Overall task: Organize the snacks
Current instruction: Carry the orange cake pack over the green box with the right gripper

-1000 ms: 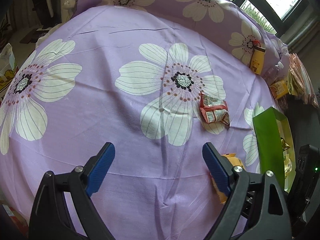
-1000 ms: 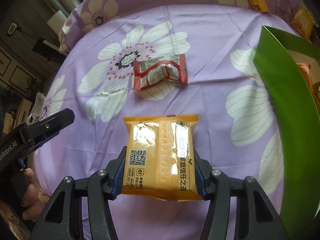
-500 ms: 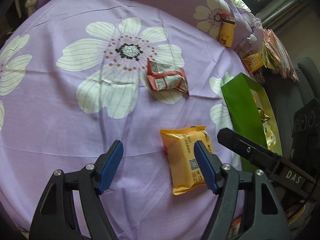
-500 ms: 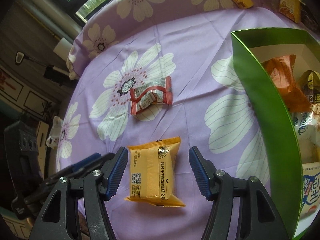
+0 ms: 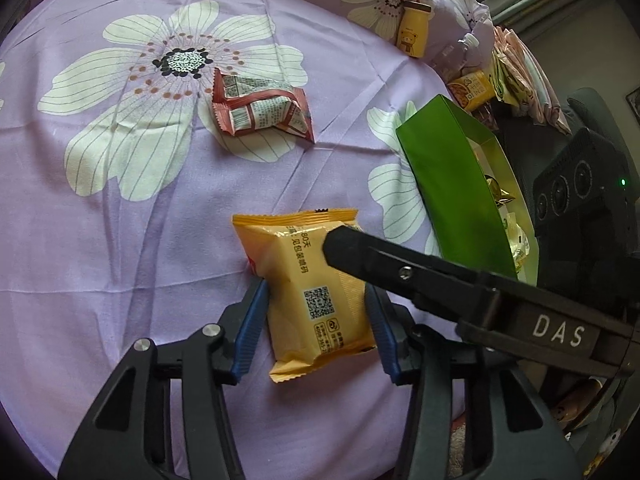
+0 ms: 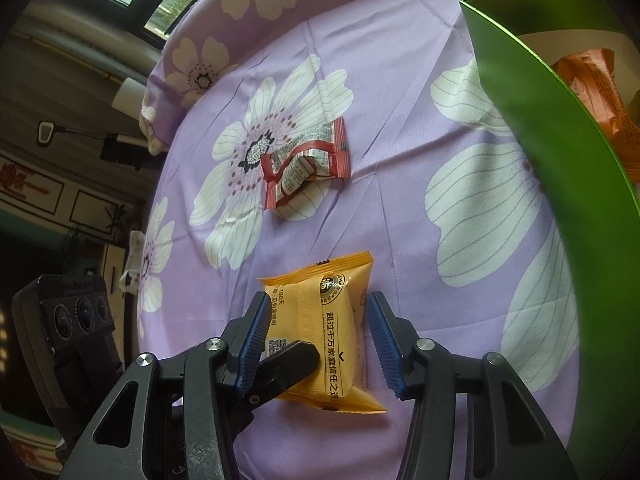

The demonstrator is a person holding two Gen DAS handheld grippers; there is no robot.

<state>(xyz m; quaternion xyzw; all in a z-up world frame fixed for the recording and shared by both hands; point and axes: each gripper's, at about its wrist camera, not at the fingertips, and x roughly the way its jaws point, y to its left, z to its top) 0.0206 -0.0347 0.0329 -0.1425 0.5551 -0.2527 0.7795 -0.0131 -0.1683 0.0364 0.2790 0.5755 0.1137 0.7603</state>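
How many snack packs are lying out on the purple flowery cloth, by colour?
Orange-yellow plastic snack packet: 1
Red-and-white crinkled foil snack wrapper: 1
Total: 2, not counting the snacks inside the green cardboard box.

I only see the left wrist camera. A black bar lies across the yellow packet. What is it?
Observer: That bar is one finger of the right hand-held gripper. The right wrist view shows its jaws closing with the yellow packet between them.
Operator: What's in the green box? I only see gold wrappers.
Observer: The right wrist view shows an orange packet lying inside the green box.
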